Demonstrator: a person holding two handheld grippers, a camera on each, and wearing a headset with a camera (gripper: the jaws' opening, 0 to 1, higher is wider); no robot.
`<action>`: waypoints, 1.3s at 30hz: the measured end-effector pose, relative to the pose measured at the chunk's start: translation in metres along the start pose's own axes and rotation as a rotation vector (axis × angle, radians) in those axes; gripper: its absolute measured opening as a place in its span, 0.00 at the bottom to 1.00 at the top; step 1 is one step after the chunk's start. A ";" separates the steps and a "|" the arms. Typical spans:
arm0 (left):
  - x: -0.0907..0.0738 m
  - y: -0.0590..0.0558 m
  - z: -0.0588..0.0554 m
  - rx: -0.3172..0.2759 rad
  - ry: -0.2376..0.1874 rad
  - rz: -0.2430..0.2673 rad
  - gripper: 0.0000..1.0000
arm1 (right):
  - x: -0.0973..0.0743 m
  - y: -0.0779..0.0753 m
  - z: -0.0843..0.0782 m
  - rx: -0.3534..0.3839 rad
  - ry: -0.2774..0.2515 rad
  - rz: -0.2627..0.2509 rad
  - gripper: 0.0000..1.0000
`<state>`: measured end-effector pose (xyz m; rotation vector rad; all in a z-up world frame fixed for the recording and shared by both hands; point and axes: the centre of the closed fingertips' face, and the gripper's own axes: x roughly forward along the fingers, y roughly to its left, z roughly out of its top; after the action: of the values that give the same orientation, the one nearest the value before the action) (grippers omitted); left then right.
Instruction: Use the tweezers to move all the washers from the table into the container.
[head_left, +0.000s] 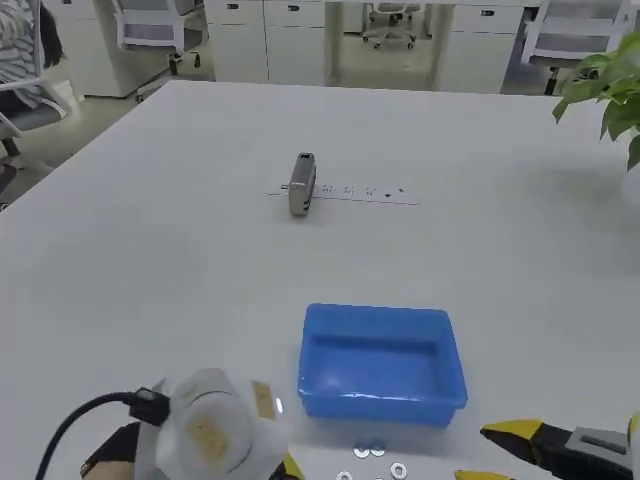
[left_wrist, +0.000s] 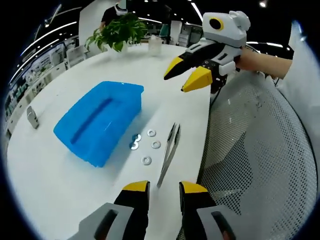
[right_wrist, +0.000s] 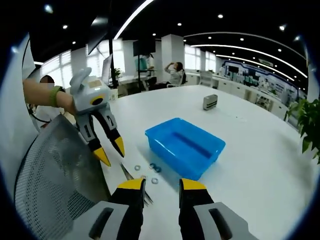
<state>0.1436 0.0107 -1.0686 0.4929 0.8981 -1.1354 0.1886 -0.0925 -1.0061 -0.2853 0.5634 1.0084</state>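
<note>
fig. opening stage; no washer moved yet. the tweezers lie flat and untouched on the white surface, close to its near edge. several washers lie loose just beside them, between the tweezers and the blue container.

the left tool hovers near the tweezers' nearer end, its jaws parted by a moderate gap and holding nothing. the right tool is also parted and empty, held off above the edge of the surface.

handling (judged): the tweezers look thin, light, springy metal that lies low on the surface, so they may skate or pivot when nudged. the best hold is probably across both arms at mid-length, so that a squeeze closes the far tips. the washers look small, flat, slick and nearly weightless. each would likely be nipped by its rim, one arm through the hole, and may flick away if pinched off-centre.

container: an open-topped, shallow plastic tray. its floor appears bare, with no washer discernible inside.
</note>
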 end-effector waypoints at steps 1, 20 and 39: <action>0.003 0.001 -0.001 0.015 0.017 0.002 0.20 | 0.002 0.002 -0.002 0.001 0.008 0.008 0.23; 0.015 0.011 -0.002 0.227 0.118 0.035 0.01 | 0.022 0.025 -0.025 -0.077 0.127 0.097 0.22; -0.029 -0.003 0.027 0.286 0.022 0.052 0.00 | 0.034 0.045 -0.031 -0.197 0.175 0.185 0.23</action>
<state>0.1464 0.0065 -1.0291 0.7600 0.7403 -1.2187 0.1544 -0.0603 -1.0492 -0.5069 0.6583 1.2285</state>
